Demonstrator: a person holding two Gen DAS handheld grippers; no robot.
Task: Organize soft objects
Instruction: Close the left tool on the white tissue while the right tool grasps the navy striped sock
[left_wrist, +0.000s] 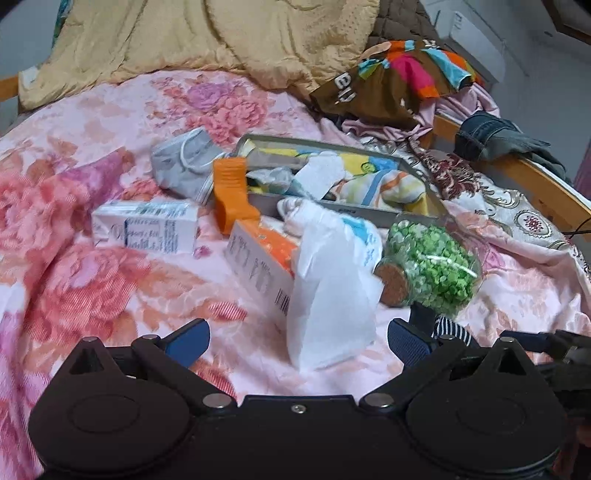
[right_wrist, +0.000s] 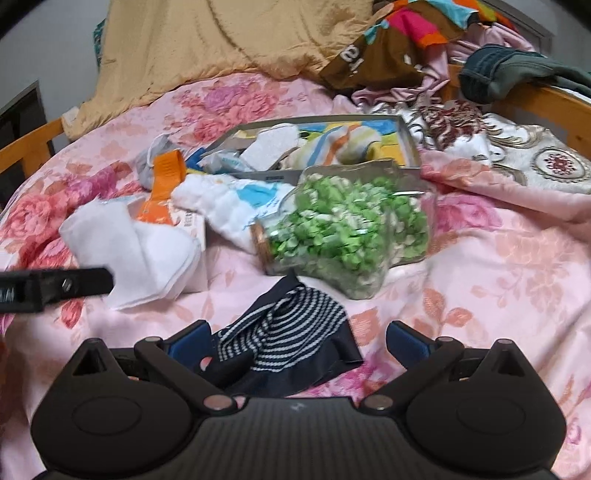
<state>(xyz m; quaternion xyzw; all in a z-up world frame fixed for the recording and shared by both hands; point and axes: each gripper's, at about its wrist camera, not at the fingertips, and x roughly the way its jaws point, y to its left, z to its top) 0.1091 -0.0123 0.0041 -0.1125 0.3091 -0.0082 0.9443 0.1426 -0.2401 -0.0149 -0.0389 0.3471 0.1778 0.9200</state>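
Lying on the pink floral bedspread (left_wrist: 92, 155), going left to right, are a white carton (left_wrist: 146, 230), an orange-and-white box (left_wrist: 258, 266), a white cloth (left_wrist: 328, 295) and a corked jar of green bits (left_wrist: 430, 273). Behind them a grey tray (left_wrist: 258, 201) is holding soft cloths toward the far edge. The left gripper (left_wrist: 297, 341) is hovering released, the white cloth sitting between its spread fingers. The right gripper (right_wrist: 297, 345) is also spread wide, a navy striped sock (right_wrist: 291, 332) lying between its fingers at the near edge.
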